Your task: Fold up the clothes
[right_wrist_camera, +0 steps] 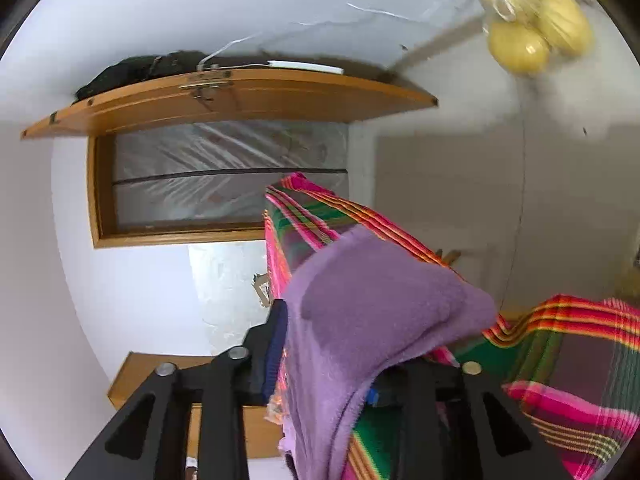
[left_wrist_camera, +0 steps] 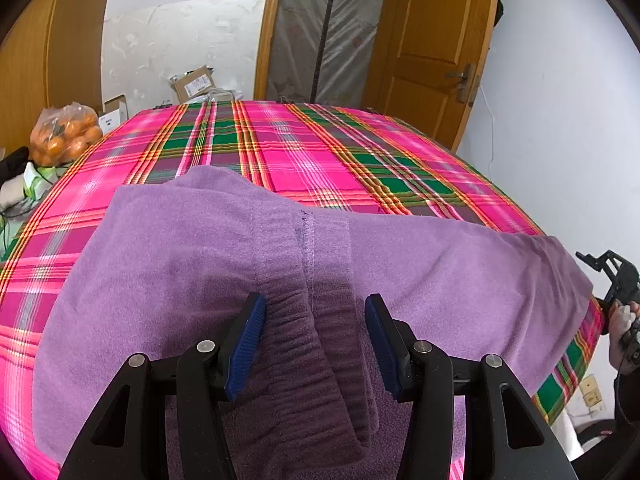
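From the left wrist camera I see my left tool (left_wrist_camera: pixel 314 336) with its blue pads (left_wrist_camera: pixel 248 344) standing apart, one on each side of the gathered waistband (left_wrist_camera: pixel 320 320) of the purple fleece trousers (left_wrist_camera: pixel 192 264). Neither pad presses on the cloth, so I judge this tool is straddling the band, ready to pinch it for the fold. The trousers lie spread across the near half of the desk, on the pink and green plaid cloth (left_wrist_camera: pixel 304 152), running from about 8 o'clock to 3 o'clock of the picture. At 3 o'clock the other tool and a hand (left_wrist_camera: pixel 624 320) show at the desk's edge, cut off by the frame. A bag of oranges (left_wrist_camera: pixel 64 136) sits at 10 o'clock, beyond the desk.

The right wrist camera is rolled, so the room looks turned on its side. My right tool (right_wrist_camera: pixel 332 364) has a thick fold of the purple cloth, and seemingly some plaid cloth, between its jaws. The left pad (right_wrist_camera: pixel 276 344) lies against the fabric; the right one is buried under it. So I cannot tell for sure whether the grip has closed, though it looks like a clamp on this end to lift it over. The picture is smeared, and a yellowish bag (right_wrist_camera: pixel 532 20) at 1 o'clock is too blurred to name.
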A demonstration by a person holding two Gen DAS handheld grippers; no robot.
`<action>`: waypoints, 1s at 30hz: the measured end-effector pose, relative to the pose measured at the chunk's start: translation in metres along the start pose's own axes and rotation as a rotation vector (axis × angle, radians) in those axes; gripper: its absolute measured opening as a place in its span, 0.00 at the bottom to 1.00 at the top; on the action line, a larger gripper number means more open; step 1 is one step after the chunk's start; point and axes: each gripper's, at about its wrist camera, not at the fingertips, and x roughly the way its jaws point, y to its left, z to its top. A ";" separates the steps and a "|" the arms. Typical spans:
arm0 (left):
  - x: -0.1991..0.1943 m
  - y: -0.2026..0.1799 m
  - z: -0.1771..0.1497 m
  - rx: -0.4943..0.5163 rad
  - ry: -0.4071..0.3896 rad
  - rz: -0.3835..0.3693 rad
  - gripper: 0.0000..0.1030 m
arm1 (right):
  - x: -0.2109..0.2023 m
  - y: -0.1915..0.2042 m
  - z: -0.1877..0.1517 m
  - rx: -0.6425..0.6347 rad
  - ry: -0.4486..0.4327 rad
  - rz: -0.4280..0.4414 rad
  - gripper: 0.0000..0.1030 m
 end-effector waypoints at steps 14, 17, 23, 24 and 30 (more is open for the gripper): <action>-0.003 0.004 -0.002 -0.020 -0.012 -0.024 0.51 | 0.006 0.069 -0.020 -0.306 0.007 -0.044 0.10; -0.004 0.005 -0.002 -0.021 -0.012 -0.026 0.51 | 0.009 0.086 -0.030 -0.366 0.022 -0.039 0.09; -0.005 0.007 -0.002 -0.028 -0.016 -0.035 0.52 | 0.020 0.119 -0.056 -0.462 0.074 -0.024 0.09; -0.005 0.007 -0.002 -0.029 -0.017 -0.037 0.52 | 0.022 0.124 -0.061 -0.478 0.081 -0.024 0.09; -0.006 0.007 -0.003 -0.030 -0.020 -0.040 0.52 | 0.034 0.152 -0.091 -0.580 0.130 -0.019 0.09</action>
